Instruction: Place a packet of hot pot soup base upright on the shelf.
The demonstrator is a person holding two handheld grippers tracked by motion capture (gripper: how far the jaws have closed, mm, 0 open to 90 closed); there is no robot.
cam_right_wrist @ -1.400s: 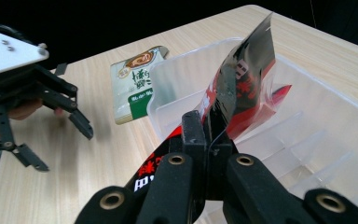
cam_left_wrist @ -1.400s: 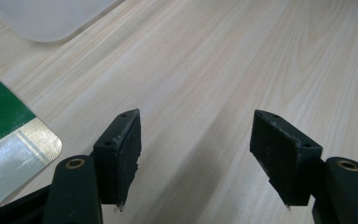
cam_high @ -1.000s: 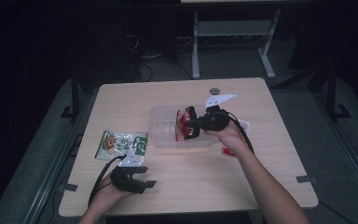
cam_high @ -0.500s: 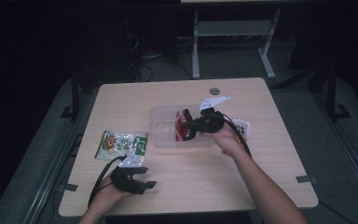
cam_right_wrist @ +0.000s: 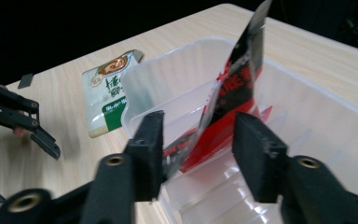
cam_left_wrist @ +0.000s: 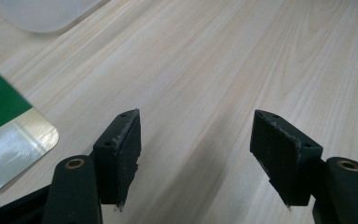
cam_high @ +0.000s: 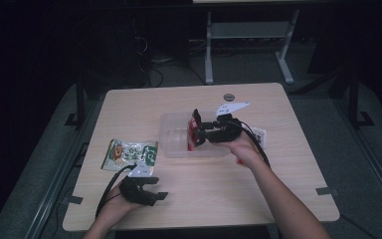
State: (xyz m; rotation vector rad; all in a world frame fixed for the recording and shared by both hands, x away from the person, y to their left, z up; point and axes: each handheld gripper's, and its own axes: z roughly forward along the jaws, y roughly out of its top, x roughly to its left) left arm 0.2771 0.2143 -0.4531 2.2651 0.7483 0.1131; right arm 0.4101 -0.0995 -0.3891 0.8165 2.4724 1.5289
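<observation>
Between the parted jaws of the right gripper [cam_right_wrist: 198, 156] stands a red and black foil snack packet [cam_right_wrist: 230, 102], upright and tilted inside the clear plastic rectangular bin [cam_right_wrist: 307, 116], its lower end down near the bin floor. Those jaws have just been opening: a second ago they were clamped tight on the packet, and now the pads stand clear of it on both sides, or at most the left pad brushes it. By my reading the packet has been let go into the bin, so this item is delivered and the gripper can draw back. Beyond the bin's far wall from this gripper, a green and white printed snack pouch [cam_high: 129, 154] lies flat on the light wooden table [cam_high: 219, 199], well apart from the bin; it looks like the next thing to go in. Just beside that pouch waits the left gripper [cam_high: 159, 188], jaws wide apart over bare wood, holding nothing.
</observation>
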